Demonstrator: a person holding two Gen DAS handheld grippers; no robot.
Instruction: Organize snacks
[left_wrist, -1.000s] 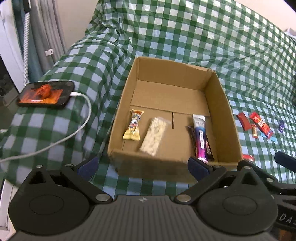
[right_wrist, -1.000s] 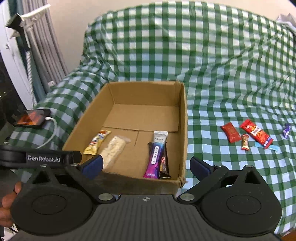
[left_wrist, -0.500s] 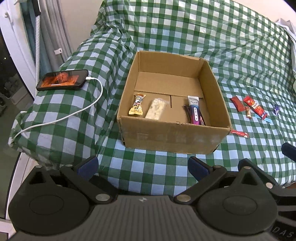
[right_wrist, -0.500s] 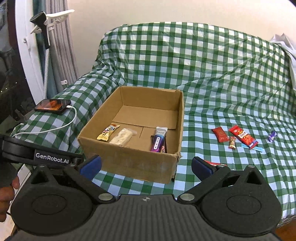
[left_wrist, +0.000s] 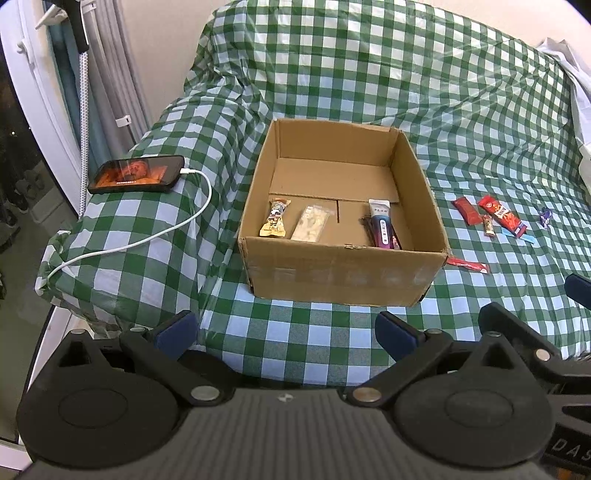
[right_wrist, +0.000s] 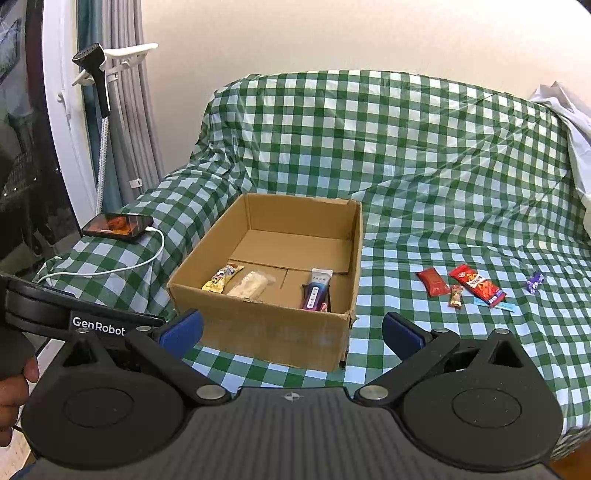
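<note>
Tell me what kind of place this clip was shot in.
Probably a home room: a sofa-like seat under a green checked cover, curtains at the side, and a charging phone on the armrest beside the cardboard box.

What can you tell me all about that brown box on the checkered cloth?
The open brown cardboard box is rectangular with no lid, sitting flat on the green-and-white checkered cloth. Its near rim looks a little frayed at the right corner. Inside, near the front, lie a yellow snack packet, a pale clear-wrapped bar and a purple-and-white bar; the back half is bare. Neither gripper touches it.
</note>
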